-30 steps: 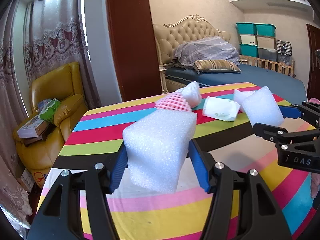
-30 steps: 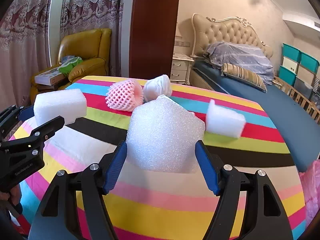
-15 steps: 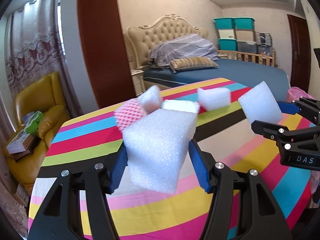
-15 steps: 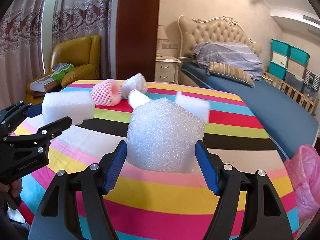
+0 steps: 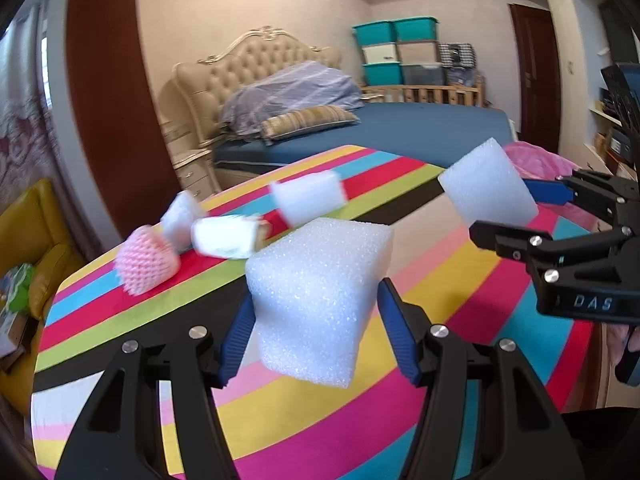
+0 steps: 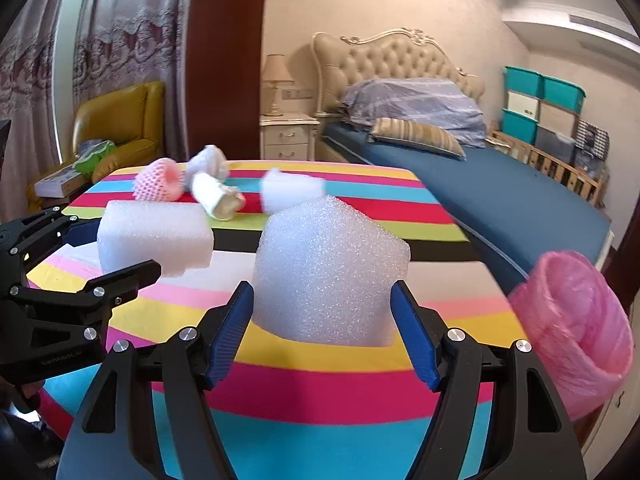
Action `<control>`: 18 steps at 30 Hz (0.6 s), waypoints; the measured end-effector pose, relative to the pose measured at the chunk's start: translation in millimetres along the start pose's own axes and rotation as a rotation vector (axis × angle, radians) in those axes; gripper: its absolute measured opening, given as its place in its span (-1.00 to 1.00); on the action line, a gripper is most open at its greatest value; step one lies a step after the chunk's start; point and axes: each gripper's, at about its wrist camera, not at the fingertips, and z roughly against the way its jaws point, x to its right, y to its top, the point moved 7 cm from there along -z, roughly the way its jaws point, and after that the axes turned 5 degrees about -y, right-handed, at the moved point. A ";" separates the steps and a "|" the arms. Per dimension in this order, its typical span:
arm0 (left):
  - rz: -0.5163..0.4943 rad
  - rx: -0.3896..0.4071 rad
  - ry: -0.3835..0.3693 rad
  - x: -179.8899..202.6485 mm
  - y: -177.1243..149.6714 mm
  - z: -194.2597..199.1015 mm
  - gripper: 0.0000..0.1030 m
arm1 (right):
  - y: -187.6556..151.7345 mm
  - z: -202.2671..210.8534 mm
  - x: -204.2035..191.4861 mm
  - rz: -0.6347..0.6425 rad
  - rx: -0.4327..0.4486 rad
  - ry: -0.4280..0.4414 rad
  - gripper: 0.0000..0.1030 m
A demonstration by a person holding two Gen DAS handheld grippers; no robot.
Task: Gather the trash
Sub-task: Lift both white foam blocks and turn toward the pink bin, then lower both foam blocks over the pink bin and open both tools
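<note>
While the left gripper (image 5: 314,320) clamps a white foam block (image 5: 320,296) above the striped table (image 5: 460,280), the left view shows the right gripper (image 5: 532,208) at the far right, clenched on a second foam piece (image 5: 486,184), with blurred scraps and a pink net (image 5: 146,258) lying beyond. Seen from the right wrist, the right gripper (image 6: 322,316) grips its foam piece (image 6: 328,268), the left gripper's block (image 6: 154,236) hangs at left, and a pink bag (image 6: 572,320) sits just beside the table's right edge.

Blue bed (image 6: 500,184), yellow armchair (image 6: 120,128), teal storage boxes (image 5: 394,50), nightstand (image 6: 288,136).
</note>
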 end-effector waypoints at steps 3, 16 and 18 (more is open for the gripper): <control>-0.022 -0.001 -0.037 18.4 8.7 -7.7 0.14 | -5.8 3.7 25.1 -0.025 0.000 -0.031 0.31; -0.107 0.016 -0.221 118.4 66.8 -42.6 0.14 | -25.6 30.2 133.3 -0.107 0.010 -0.189 0.31; -0.126 0.021 -0.251 139.5 74.5 -48.0 0.14 | -28.7 33.4 150.8 -0.121 0.013 -0.211 0.31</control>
